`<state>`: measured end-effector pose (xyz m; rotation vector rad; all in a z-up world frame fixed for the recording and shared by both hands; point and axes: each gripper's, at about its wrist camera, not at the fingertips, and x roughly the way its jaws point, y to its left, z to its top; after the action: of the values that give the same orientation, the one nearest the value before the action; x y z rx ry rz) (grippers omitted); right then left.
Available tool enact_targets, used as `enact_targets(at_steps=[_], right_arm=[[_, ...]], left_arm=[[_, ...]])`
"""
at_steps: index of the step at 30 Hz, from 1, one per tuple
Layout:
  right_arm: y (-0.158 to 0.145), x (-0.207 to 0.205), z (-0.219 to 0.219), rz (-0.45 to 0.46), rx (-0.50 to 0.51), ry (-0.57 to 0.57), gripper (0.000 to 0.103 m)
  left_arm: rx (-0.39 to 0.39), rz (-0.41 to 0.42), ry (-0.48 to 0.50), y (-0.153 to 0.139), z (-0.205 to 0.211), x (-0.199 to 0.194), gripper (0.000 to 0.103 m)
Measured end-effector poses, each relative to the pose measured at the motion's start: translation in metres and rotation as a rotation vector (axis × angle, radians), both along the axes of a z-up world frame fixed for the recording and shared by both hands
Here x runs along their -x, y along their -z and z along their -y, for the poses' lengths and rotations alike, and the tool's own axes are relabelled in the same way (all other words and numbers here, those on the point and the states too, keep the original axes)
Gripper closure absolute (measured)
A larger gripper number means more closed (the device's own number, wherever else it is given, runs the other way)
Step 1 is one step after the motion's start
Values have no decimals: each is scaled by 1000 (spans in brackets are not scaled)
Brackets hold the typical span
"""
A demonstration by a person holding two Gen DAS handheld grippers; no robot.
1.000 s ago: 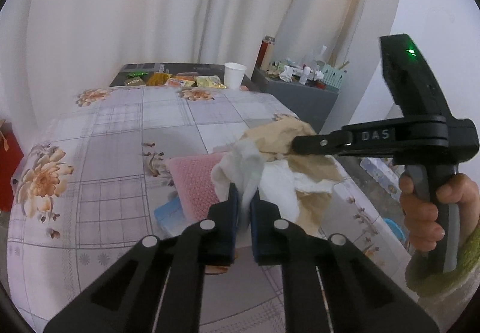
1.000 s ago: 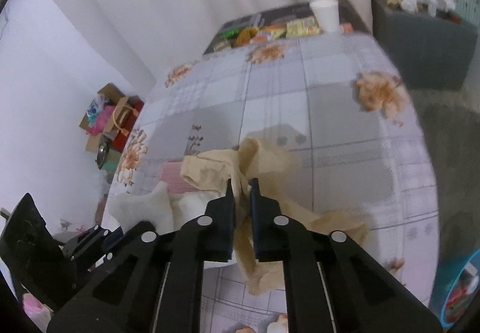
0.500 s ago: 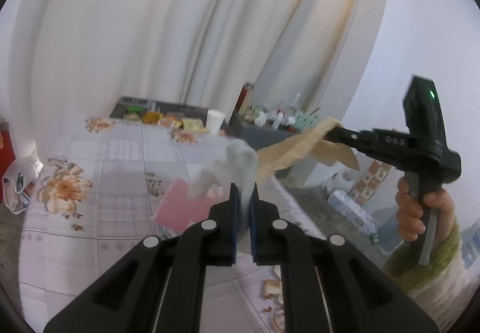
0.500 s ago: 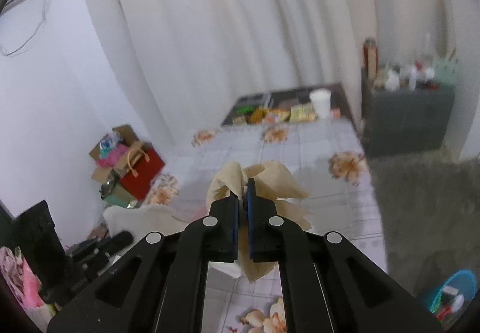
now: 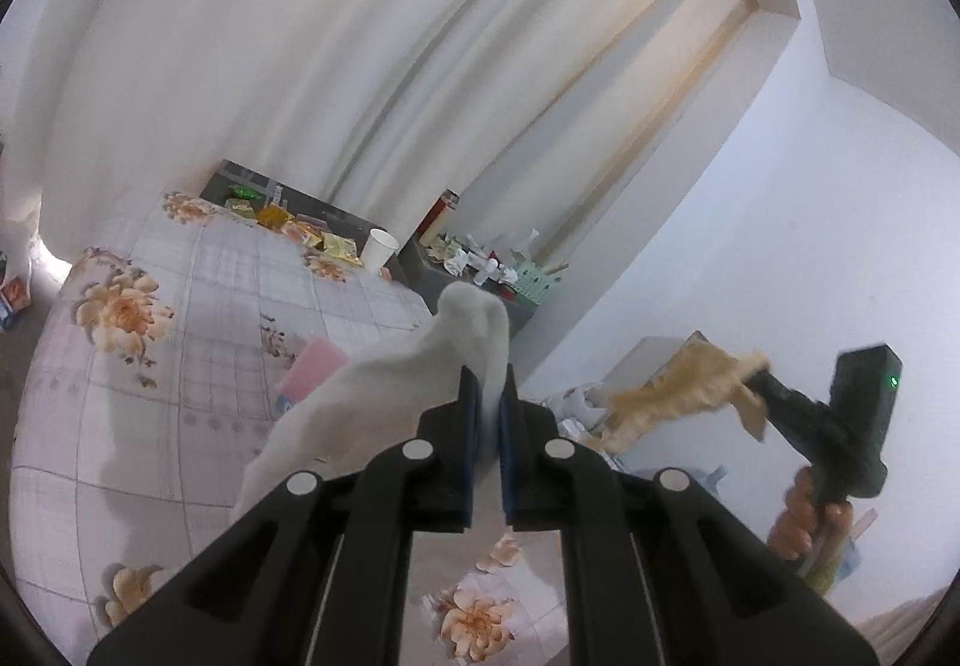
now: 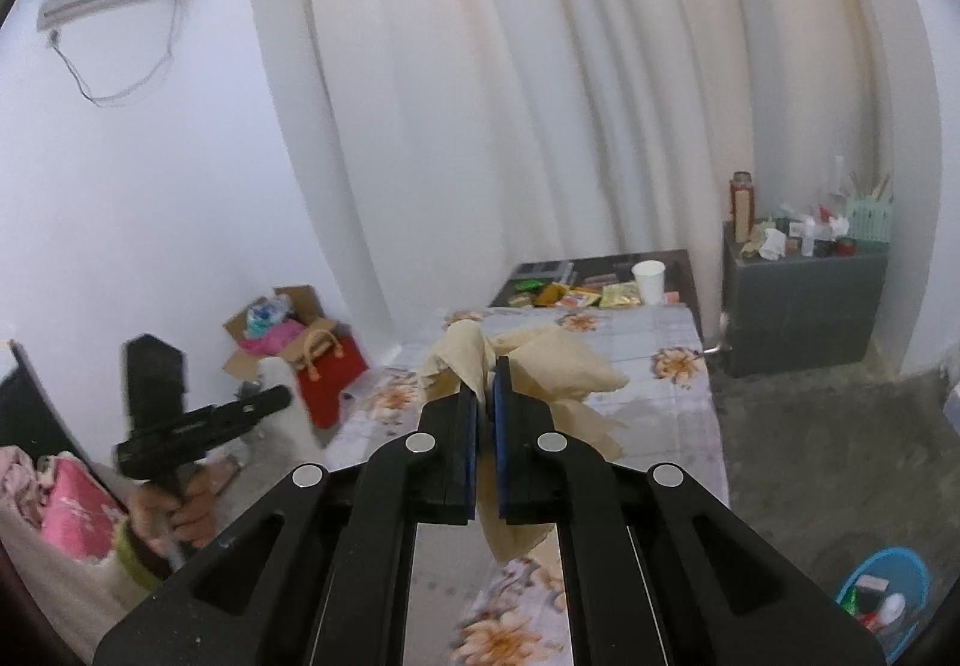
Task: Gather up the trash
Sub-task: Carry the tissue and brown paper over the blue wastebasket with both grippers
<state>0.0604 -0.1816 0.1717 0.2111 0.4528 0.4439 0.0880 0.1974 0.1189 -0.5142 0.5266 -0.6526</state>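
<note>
My left gripper is shut on a crumpled white tissue, which hangs to the left of the fingers above the floral tablecloth. My right gripper is shut on a crumpled brown paper, held up over the table. In the left wrist view the right gripper shows at the right with the brown paper trailing from its tip. The left gripper appears at the lower left of the right wrist view, held by a hand.
A pink sponge lies on the table. Snack packets and a white paper cup sit at the far end. A grey cabinet with bottles stands right. A blue bin with trash is on the floor lower right.
Both grippers have risen from the table, lifting the white tissue and the brown paper clear of it. The two papers have come apart, and the right gripper has swung out to the right.
</note>
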Motion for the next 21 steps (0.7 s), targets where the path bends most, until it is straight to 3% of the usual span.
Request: enact_targets(at_steps=[7, 14, 18, 21], right_arm=[[16, -1, 1, -73, -18, 18, 100], [76, -24, -10, -254, -46, 42, 100], [117, -30, -27, -365, -66, -6, 99], [143, -29, -44, -441, -52, -37, 98]], left_arm=[[-5, -69, 16, 21, 6, 6, 97], [-102, -160, 30, 65, 27, 7, 97], [-195, -185, 7, 86, 34, 5, 97], [-215, -208, 3, 101, 36, 2, 97]])
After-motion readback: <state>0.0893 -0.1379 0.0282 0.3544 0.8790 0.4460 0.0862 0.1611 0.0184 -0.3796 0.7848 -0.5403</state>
